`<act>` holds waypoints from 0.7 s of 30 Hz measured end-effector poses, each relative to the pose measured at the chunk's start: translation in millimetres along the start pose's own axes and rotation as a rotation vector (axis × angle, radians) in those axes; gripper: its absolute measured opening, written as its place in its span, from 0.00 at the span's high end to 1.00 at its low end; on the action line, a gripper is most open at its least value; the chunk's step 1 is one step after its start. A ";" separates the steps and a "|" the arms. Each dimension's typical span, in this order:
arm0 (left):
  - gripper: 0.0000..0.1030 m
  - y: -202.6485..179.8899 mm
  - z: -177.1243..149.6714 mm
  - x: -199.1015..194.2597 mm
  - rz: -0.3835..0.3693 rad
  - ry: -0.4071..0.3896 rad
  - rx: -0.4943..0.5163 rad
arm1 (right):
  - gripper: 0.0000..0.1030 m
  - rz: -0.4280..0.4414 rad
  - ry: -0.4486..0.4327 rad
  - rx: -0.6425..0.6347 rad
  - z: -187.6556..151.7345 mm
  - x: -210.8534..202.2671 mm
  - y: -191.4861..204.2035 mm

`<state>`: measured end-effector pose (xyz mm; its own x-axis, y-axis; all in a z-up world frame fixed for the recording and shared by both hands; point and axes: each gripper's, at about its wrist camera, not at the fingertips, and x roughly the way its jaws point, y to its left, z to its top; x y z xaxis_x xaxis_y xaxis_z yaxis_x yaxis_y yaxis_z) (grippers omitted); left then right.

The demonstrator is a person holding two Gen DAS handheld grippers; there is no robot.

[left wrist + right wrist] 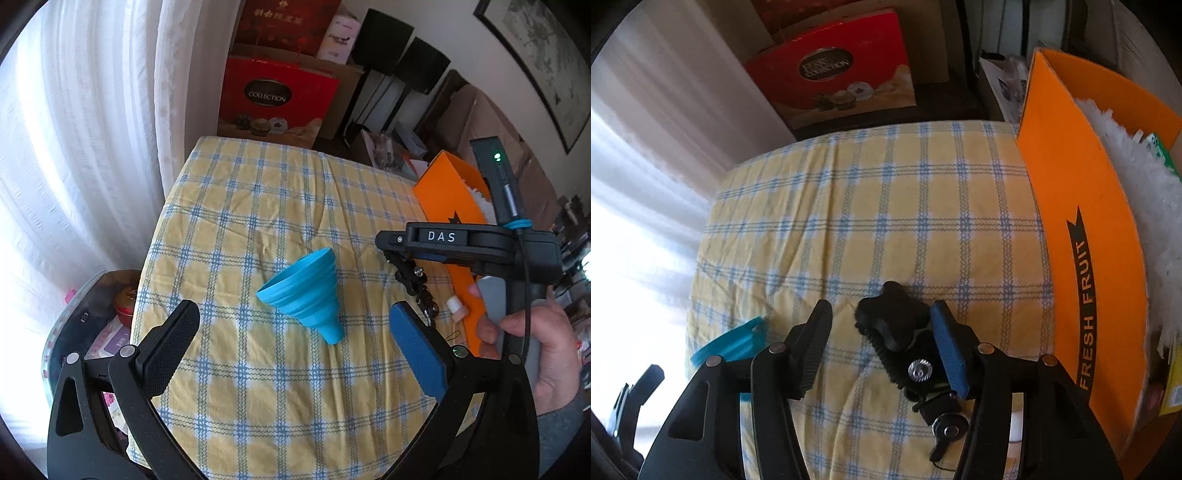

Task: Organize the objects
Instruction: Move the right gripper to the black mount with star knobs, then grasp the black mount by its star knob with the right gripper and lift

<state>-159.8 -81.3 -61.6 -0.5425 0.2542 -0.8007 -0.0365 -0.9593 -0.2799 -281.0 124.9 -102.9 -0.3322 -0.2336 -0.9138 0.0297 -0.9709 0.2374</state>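
A blue collapsible funnel (301,295) lies on its side on the yellow checked tablecloth (258,206), just beyond the wide-apart fingers of my open left gripper (295,310). In the right wrist view a small black tripod mount (894,325) with a knob lies between the fingers of my right gripper (881,306). The blue pad (947,347) rests against its right side. The black finger (812,347) stands clear of it on the left. The same mount (410,280) shows under the right gripper's housing marked DAS (441,236), which a hand (546,350) holds.
An orange FRESH FRUIT box (1071,184) stands along the table's right side with a white fluffy duster (1137,177) inside. A small white bottle (456,306) lies by the box. A red chocolate box (277,96) and curtains (92,147) lie beyond the far and left edges.
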 end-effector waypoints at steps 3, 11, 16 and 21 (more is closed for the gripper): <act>0.00 2.3 -1.7 0.1 -0.005 0.004 -0.009 | 0.44 0.003 0.018 0.000 -1.2 6.6 -1.3; 0.00 2.5 -3.3 -1.4 -0.009 0.003 -0.011 | 0.55 0.016 -0.015 -0.049 -2.8 6.2 3.5; 0.00 -5.8 -5.3 -6.4 -0.022 -0.003 0.009 | 0.56 0.034 -0.056 -0.091 -8.1 -10.5 12.3; 0.01 -21.0 -9.6 -9.9 -0.054 -0.002 0.041 | 0.56 0.058 -0.110 -0.120 -14.8 -42.7 15.3</act>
<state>-145.6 -62.5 -52.8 -0.5406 0.3057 -0.7838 -0.1004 -0.9484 -0.3007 -252.4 119.3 -65.1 -0.4278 -0.2891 -0.8564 0.1622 -0.9566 0.2420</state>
